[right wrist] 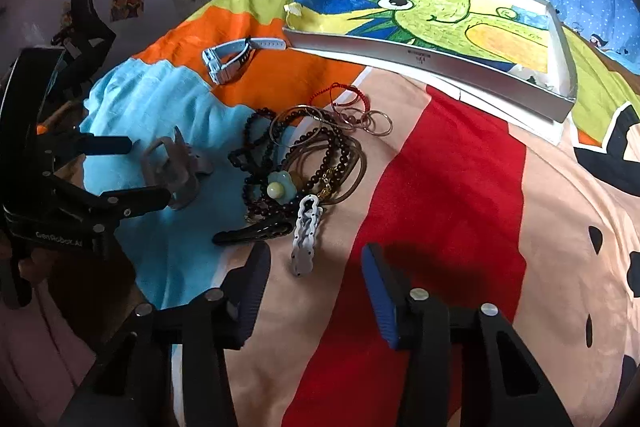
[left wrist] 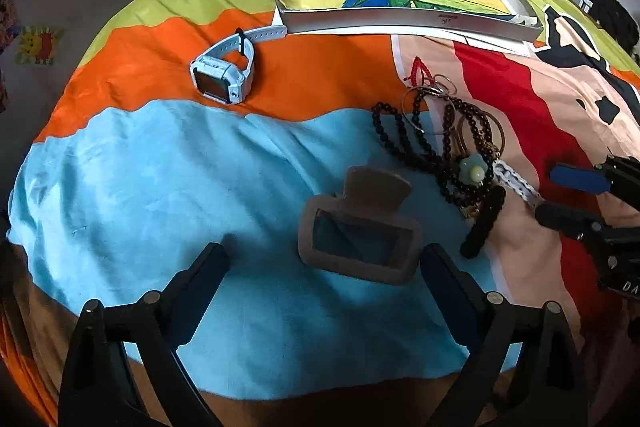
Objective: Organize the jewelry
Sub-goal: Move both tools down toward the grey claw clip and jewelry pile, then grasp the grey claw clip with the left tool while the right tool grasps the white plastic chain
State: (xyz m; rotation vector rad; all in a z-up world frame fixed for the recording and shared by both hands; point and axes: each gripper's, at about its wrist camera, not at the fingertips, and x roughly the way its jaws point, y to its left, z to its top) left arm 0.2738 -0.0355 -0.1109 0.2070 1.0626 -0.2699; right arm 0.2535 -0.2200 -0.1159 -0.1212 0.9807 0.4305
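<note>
The left gripper point(left wrist: 324, 267) hangs with jaws spread wide and holding nothing; a taupe claw hair clip point(left wrist: 360, 227) lies on the bedspread point(left wrist: 160, 167) just ahead, between the fingertips. The right gripper point(right wrist: 316, 267) is about half open and empty, a white hair clip point(right wrist: 306, 235) just ahead of its gap, beside the tangled beaded bracelets point(right wrist: 304, 155) and a black barrette point(right wrist: 252, 231).
</note>
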